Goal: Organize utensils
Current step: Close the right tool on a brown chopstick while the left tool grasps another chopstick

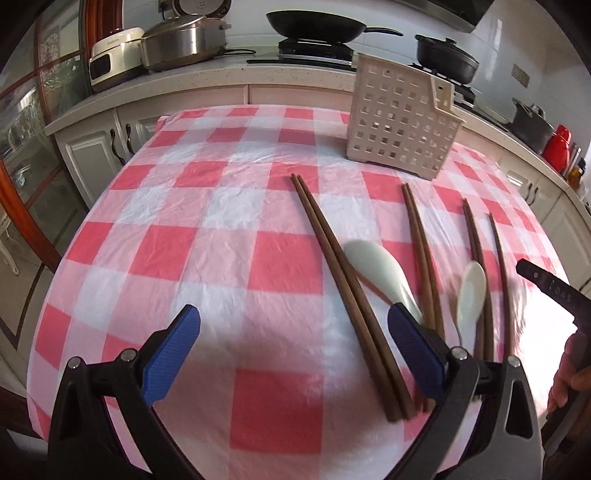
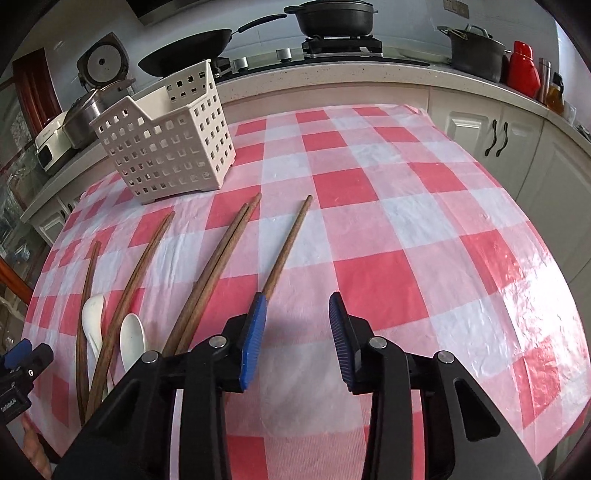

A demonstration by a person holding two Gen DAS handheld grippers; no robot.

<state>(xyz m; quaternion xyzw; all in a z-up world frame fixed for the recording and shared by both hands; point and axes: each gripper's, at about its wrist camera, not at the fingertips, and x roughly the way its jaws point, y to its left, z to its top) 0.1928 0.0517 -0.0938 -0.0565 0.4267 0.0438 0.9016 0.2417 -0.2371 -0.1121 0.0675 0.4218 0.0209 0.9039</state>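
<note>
White holder [image 2: 166, 136] upright, inside hidden; left claw [image 1: 293, 354] and right claw [image 2: 297, 341] spread, holding nothing

On the checked surface [image 1: 221, 258]: seven wooden chopsticks [image 1: 332, 258], two white ceramic spoons [image 1: 376, 266], one white perforated utensil basket [image 1: 399, 122]; behind, one black frying pan [image 1: 314, 24].

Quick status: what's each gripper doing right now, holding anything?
Left gripper: open wide, holding nothing.
Right gripper: open, nothing between its fingers; a single chopstick lies just beyond its left finger.
</note>
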